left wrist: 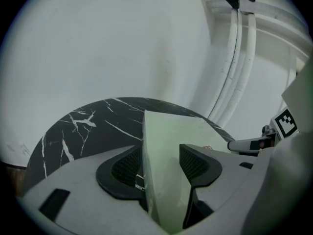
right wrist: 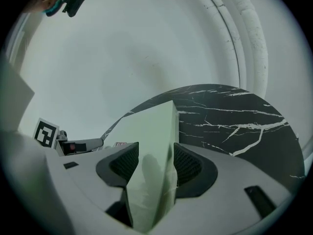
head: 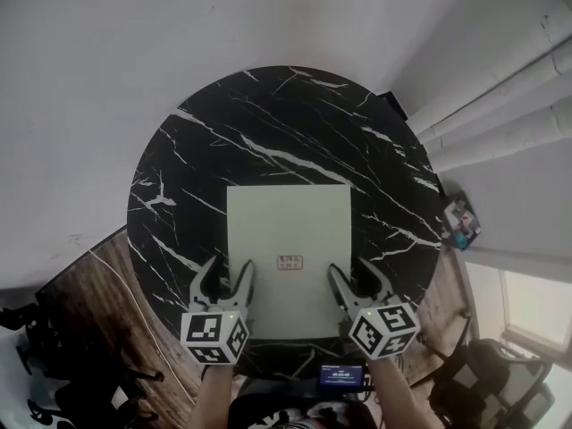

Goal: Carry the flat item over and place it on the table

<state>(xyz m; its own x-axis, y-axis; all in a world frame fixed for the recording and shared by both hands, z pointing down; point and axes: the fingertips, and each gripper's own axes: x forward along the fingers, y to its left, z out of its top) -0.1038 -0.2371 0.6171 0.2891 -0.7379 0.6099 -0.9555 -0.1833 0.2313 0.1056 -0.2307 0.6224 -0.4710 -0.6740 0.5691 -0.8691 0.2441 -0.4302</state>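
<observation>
Left tool and right tool, held by a person at the bottom of the head view, are both clamped on the near end of a pale green flat item — one at each near corner. In each gripper view the dark ribbed pads sit against the item on either side, and at the right tool the glossy surface looks slightly puckered where it is pinched. A small label with reddish print sits on the item's top face between the two tools. The flat item lies on the near half of a round black table veined in white; whether its near end rests fully down or is held a little raised cannot be told. Beyond the table is a plain pale wall, with white pipes running along it at the right.

Judged from this, the carry looks finished and the set-down is in hand. The next move calls for both tools to let go together and draw back toward the person — without dragging the item off its spot.
</observation>
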